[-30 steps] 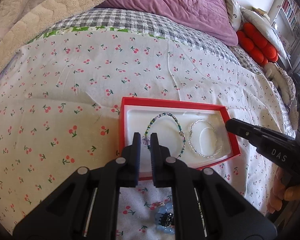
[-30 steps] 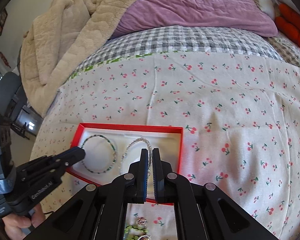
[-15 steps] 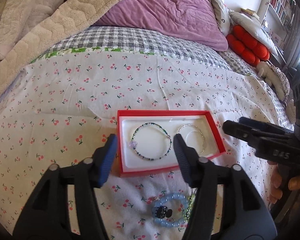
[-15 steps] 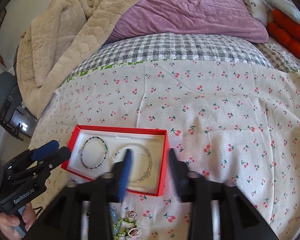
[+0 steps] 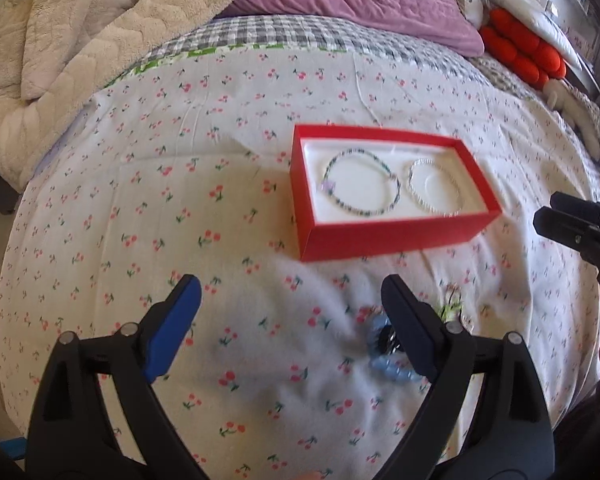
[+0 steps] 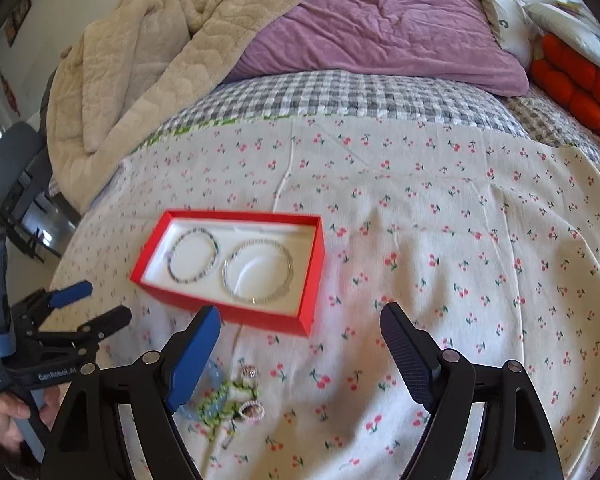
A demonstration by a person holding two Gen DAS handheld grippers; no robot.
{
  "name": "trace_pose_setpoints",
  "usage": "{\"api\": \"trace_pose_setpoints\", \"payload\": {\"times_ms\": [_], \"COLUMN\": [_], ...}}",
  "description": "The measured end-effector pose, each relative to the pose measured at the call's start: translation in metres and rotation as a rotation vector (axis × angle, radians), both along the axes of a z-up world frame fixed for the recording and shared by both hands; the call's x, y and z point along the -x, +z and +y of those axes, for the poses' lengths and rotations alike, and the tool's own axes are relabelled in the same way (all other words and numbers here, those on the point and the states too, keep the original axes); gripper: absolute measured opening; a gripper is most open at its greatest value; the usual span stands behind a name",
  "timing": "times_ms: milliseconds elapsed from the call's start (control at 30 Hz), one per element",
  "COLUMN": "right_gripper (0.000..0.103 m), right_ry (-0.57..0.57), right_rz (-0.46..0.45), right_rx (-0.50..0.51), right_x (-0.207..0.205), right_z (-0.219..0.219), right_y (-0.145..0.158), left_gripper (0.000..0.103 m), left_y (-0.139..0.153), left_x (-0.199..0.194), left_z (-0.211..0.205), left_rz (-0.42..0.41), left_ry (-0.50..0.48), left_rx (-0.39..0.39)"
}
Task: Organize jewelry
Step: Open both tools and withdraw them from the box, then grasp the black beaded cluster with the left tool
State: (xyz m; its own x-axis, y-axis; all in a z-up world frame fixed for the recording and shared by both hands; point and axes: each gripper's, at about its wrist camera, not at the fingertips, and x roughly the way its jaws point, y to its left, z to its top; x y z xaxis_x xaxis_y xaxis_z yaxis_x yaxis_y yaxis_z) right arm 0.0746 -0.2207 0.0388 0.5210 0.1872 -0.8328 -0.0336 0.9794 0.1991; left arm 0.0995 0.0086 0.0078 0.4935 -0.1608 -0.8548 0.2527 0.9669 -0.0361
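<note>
Hovering short of red box [image 5: 384, 236], both grippers [image 5: 289, 308] [image 6: 300, 332] spread wide, blurred beads [image 6: 223, 400] perhaps beneath.

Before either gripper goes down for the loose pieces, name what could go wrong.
The loose jewelry lies bunched: green beaded strand, blue bracelet and rings touching, so one pinch may drag several. The bedsheet is soft and wrinkled; fingers could snag cloth. The red box sits close, easily nudged, shifting its two bracelets.
</note>
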Motion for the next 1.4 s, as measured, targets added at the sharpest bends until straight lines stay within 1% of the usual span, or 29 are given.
{"api": "trace_pose_setpoints", "payload": {"times_ms": [133, 267, 400, 633, 733, 800, 900, 933, 1033, 1100, 1233, 1300, 1400], "right_gripper": [0.084, 0.084, 0.084, 0.084, 0.084, 0.084, 0.084, 0.084, 0.084, 0.084, 0.084, 0.084, 0.084], "right_ry": [0.047, 0.082, 0.131, 0.178, 0.187, 0.194, 0.204, 0.206, 0.212, 0.213, 0.221, 0.224, 0.227], "right_rz": [0.022, 0.034, 0.072, 0.086, 0.087, 0.083, 0.084, 0.082, 0.084, 0.084, 0.081, 0.08, 0.078], "right_rx": [0.028, 0.071, 0.089, 0.118, 0.116, 0.113, 0.116, 0.115, 0.113, 0.108, 0.107, 0.105, 0.1], "right_x": [0.015, 0.028, 0.04, 0.058, 0.06, 0.06, 0.059, 0.059, 0.058, 0.058, 0.056, 0.056, 0.056], "right_z": [0.01, 0.02, 0.029, 0.035, 0.036, 0.037, 0.038, 0.038, 0.039, 0.04, 0.04, 0.04, 0.041], "right_y": [-0.01, -0.027, -0.044, -0.057, -0.06, -0.061, -0.061, -0.061, -0.063, -0.063, -0.063, -0.062, -0.062], "left_gripper": [0.091, 0.091, 0.091, 0.09, 0.081, 0.072, 0.064, 0.062, 0.055, 0.048, 0.038, 0.027, 0.026], "left_y": [-0.009, -0.018, -0.027, -0.04, -0.039, -0.037, -0.035, -0.035, -0.039, -0.043, -0.048, -0.048, -0.047], "left_x": [0.017, 0.032, 0.044, 0.056, 0.058, 0.057, 0.057, 0.056, 0.053, 0.05, 0.046, 0.046, 0.045], "left_z": [0.003, 0.002, 0.0, -0.015, -0.022, -0.026, -0.035, -0.039, -0.047, -0.051, -0.057, -0.058, -0.057], "left_rz": [0.027, 0.052, 0.058, 0.061, 0.053, 0.05, 0.041, 0.039, 0.036, 0.039, 0.034, 0.032, 0.029], "left_ry": [-0.026, -0.065, -0.115, -0.216, -0.246, -0.267, -0.301, -0.314, -0.328, -0.33, -0.33, -0.326, -0.326], "left_rx": [-0.013, -0.03, -0.039, -0.035, -0.01, 0.014, 0.036, 0.039, 0.028, 0.018, -0.012, -0.018, -0.014]}}
